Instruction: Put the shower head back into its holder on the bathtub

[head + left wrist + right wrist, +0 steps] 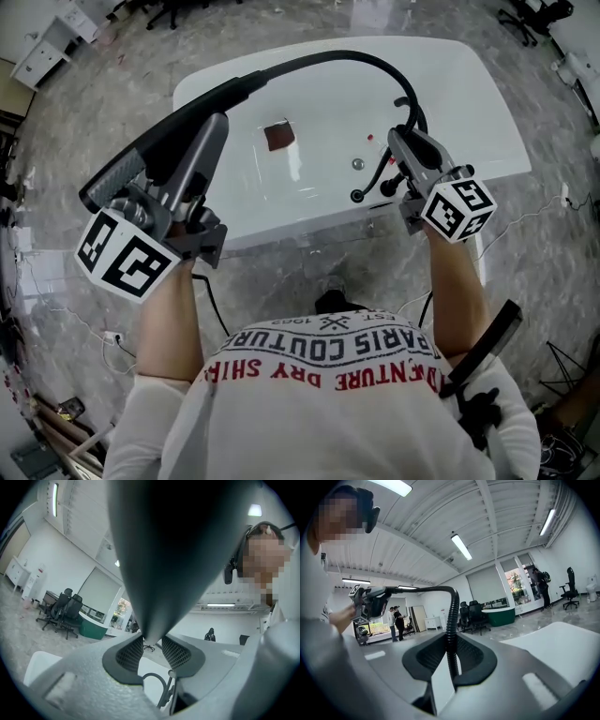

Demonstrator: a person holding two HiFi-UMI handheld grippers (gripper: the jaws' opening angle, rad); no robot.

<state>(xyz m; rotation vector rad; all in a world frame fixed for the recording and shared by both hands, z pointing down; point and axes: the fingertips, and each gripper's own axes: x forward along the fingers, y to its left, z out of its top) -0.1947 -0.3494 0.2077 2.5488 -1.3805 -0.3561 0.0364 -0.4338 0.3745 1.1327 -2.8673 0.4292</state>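
Left claw [212, 129]: clenched on the shower head [161, 142]. In the left gripper view the dark body tapers down and is pinched between my two mesh-faced pads [130, 654], filling most of the frame above them.

Shower head: in the air over the near left corner of the bathtub [487, 122], not on its holder. The broad end points back towards my left arm and the narrow end points out over the tub.

Hose [328, 58]: black and ribbed. It leaves the narrow end, arcs over the far side of the white basin and drops to my right claw [401, 141].

Right claw: gripping the hose. In the right gripper view the ribbed tube stands upright between the pads, both pressed against it (the jaws stand only narrowly apart, the width of the hose).

Tub interior: a small brown square patch [279, 135] on the bottom, and a round metal drain [357, 164] to its right.

Dark fittings [373, 186] sit at the near rim just below my right claw. I cannot tell which of them is the holder.

Floor [84, 103]: grey marbled tile.
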